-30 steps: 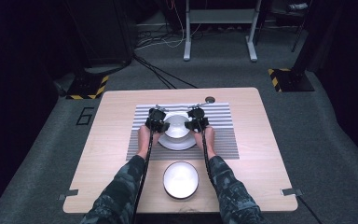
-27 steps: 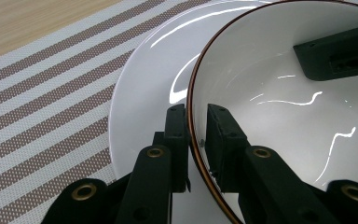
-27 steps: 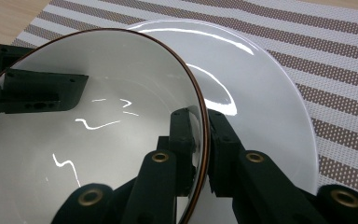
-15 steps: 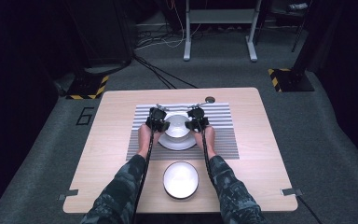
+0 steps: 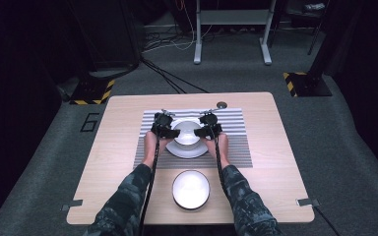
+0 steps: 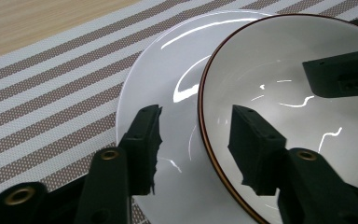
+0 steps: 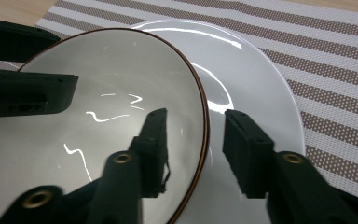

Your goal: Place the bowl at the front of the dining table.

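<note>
Bowl number two, white, waits untouched at the near edge of the desk, so some work looks left. Beyond it, on the striped mat, the brown-rimmed bowl sits on the white plate; that placement looks done. The left hand-held gripper and the right hand-held gripper each straddle the bowl's rim from opposite sides, and their jaws have just been opening: the pads now stand apart from the rim, letting go.
</note>
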A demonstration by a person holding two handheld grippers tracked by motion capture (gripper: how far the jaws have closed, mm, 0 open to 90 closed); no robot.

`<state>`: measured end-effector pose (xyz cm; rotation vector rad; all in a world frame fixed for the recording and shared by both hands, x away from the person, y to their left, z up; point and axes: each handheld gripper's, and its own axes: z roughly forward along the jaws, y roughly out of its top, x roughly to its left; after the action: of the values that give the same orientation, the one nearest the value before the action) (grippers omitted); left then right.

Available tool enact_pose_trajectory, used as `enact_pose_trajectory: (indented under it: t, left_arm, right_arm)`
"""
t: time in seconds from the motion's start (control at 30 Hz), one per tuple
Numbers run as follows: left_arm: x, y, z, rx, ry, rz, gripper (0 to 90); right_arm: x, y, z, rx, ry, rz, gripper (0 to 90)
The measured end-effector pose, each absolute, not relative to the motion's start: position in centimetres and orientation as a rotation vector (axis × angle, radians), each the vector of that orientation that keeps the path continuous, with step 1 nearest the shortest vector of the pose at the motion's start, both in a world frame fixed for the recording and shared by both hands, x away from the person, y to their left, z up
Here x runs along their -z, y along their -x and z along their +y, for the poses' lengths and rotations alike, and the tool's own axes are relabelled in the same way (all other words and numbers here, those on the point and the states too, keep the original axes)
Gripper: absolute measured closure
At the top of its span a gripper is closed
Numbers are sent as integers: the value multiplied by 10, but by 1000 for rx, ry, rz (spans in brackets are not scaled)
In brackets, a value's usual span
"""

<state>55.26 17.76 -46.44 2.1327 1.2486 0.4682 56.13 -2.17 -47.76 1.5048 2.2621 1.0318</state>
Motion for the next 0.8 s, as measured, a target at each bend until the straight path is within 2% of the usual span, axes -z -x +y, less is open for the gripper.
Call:
enact_pose_trajectory:
  t: [0.17, 0.33, 0.43, 0.8]
  left_arm:
    - [458, -549, 182, -463, -2123, 1249, 348]
    - [450, -542, 186, -456, -2106, 1237, 203]
    - [444, -536, 188, -469, -2099, 1219, 153]
    - [435, -512, 197, -477, -2122, 1159, 116]
  right_arm:
    - [469, -555, -27, -1056, -1493, 2263, 312]
    - [459, -548, -34, -1094, -1475, 2240, 149]
    - [453, -544, -39, -1119, -1447, 2248, 136]
    - [439, -518, -57, -1160, -1366, 2296, 42]
